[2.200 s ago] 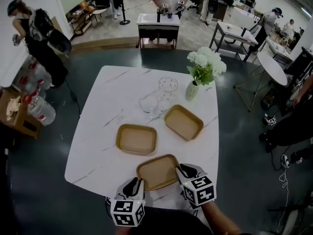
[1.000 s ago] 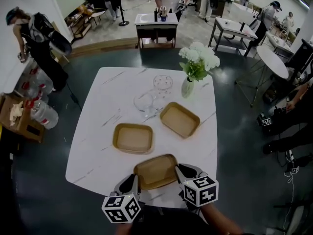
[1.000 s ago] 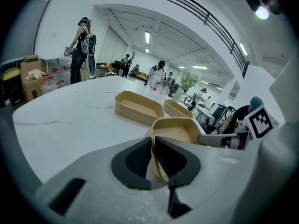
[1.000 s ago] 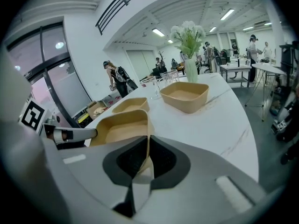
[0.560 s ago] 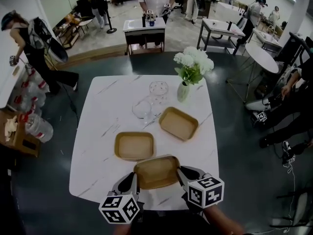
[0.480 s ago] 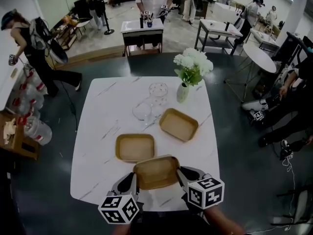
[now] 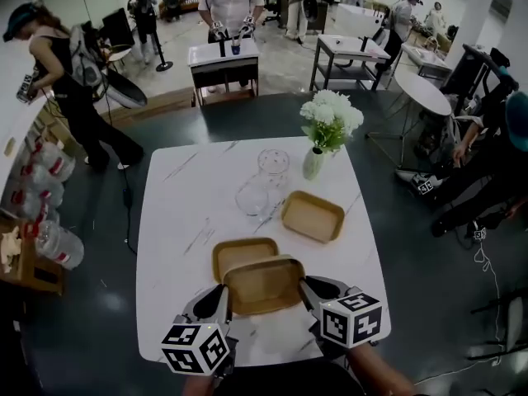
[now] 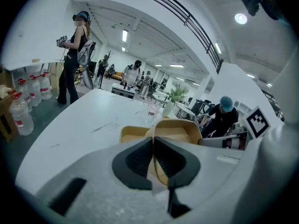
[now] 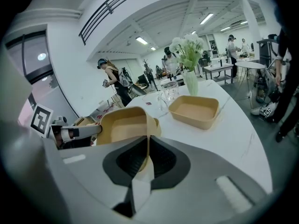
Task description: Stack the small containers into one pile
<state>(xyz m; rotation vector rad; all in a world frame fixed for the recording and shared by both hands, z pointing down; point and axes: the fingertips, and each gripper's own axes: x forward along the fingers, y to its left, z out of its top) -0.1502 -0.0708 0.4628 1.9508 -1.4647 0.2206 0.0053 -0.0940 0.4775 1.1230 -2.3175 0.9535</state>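
Three shallow tan containers are on or over the white marble table [image 7: 169, 246]. Both grippers hold the nearest container [image 7: 264, 285] off the table. My left gripper [image 7: 221, 295] is shut on its left rim, and my right gripper [image 7: 308, 289] is shut on its right rim. This container hangs over the near part of the second container [image 7: 238, 250]. The third container [image 7: 313, 216] lies apart at the right. In the left gripper view, the held container [image 8: 174, 133] sits in the left gripper [image 8: 153, 158]. In the right gripper view, the right gripper [image 9: 147, 155] pinches its thin wall [image 9: 124, 125].
Two clear glasses [image 7: 253, 196] [image 7: 273, 163] and a vase of white flowers [image 7: 314, 162] stand at the table's far side. People, tables and water bottles [image 7: 49, 242] are around the room, away from the table.
The held container has moved away from the table's front edge, and it now overlaps the second container. Both grippers went with it, still shut on its rims.
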